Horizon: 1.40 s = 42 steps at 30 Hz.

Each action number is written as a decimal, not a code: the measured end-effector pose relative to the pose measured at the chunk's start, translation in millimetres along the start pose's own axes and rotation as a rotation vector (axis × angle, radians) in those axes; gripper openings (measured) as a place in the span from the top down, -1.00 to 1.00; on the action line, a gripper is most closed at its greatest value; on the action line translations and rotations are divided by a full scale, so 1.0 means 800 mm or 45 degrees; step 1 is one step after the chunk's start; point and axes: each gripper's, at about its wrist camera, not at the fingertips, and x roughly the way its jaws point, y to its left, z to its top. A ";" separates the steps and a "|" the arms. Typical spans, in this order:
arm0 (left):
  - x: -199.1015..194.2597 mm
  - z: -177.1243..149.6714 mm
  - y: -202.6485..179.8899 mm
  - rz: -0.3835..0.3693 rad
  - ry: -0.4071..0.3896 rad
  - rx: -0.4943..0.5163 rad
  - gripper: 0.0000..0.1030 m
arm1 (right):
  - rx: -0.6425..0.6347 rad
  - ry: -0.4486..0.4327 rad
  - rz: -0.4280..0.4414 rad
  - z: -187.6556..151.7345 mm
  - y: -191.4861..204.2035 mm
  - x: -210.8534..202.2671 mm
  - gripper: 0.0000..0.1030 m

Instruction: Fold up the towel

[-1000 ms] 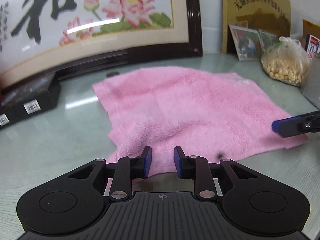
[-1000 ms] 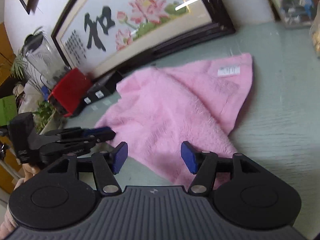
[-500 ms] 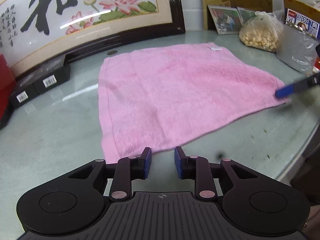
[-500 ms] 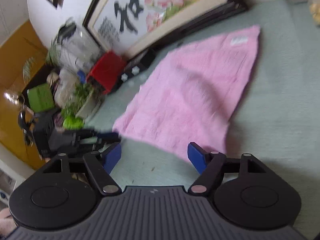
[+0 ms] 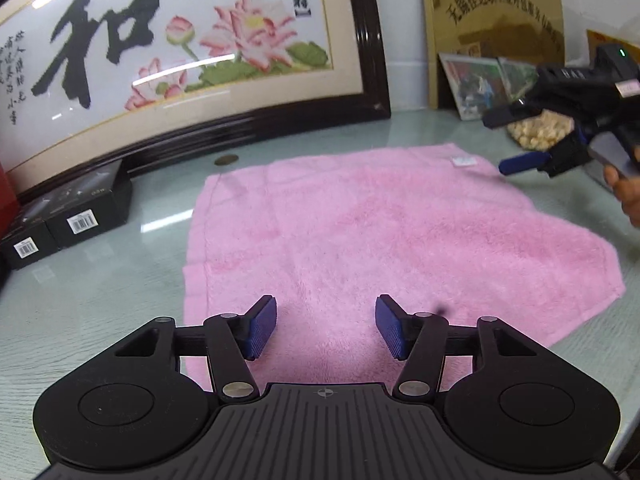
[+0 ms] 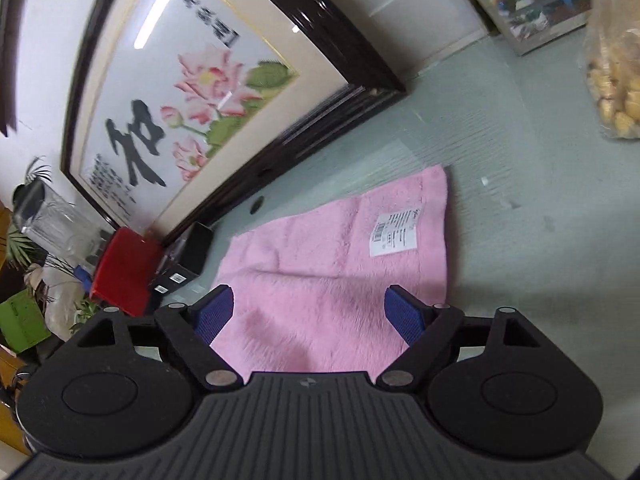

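A pink towel (image 5: 376, 240) lies spread flat on the glass table, with a white label near its far right corner (image 5: 464, 161). My left gripper (image 5: 325, 328) is open and empty, just above the towel's near edge. My right gripper (image 6: 308, 316) is open and empty, over the towel (image 6: 340, 280) near its labelled corner (image 6: 396, 232). In the left wrist view the right gripper (image 5: 520, 162) hovers by the towel's far right corner.
A large framed lotus picture (image 5: 180, 60) leans against the wall behind the towel. Black boxes (image 5: 68, 216) sit at the left, a red box (image 6: 124, 268) beyond them. A bag of nuts (image 6: 616, 76) and photos (image 5: 476, 84) stand at the back right. A coin (image 5: 226, 159) lies behind the towel.
My left gripper has opened wider and moved forward over the towel's near edge. My right gripper has swung from the near right edge to the far right corner, still open.
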 end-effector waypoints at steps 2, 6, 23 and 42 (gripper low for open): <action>0.006 -0.001 0.003 -0.026 -0.001 -0.012 -0.13 | -0.004 0.012 -0.068 0.010 -0.002 0.014 -0.63; 0.015 0.000 0.010 -0.050 -0.024 -0.042 -0.32 | -0.063 -0.034 -0.173 0.033 0.001 0.029 -0.62; 0.026 0.005 0.037 -0.062 -0.030 -0.141 -0.69 | -0.130 -0.033 0.147 0.059 0.039 0.068 -0.73; -0.012 -0.027 0.007 -0.005 -0.013 -0.067 -0.78 | -0.316 0.234 0.212 -0.059 0.086 0.048 -0.77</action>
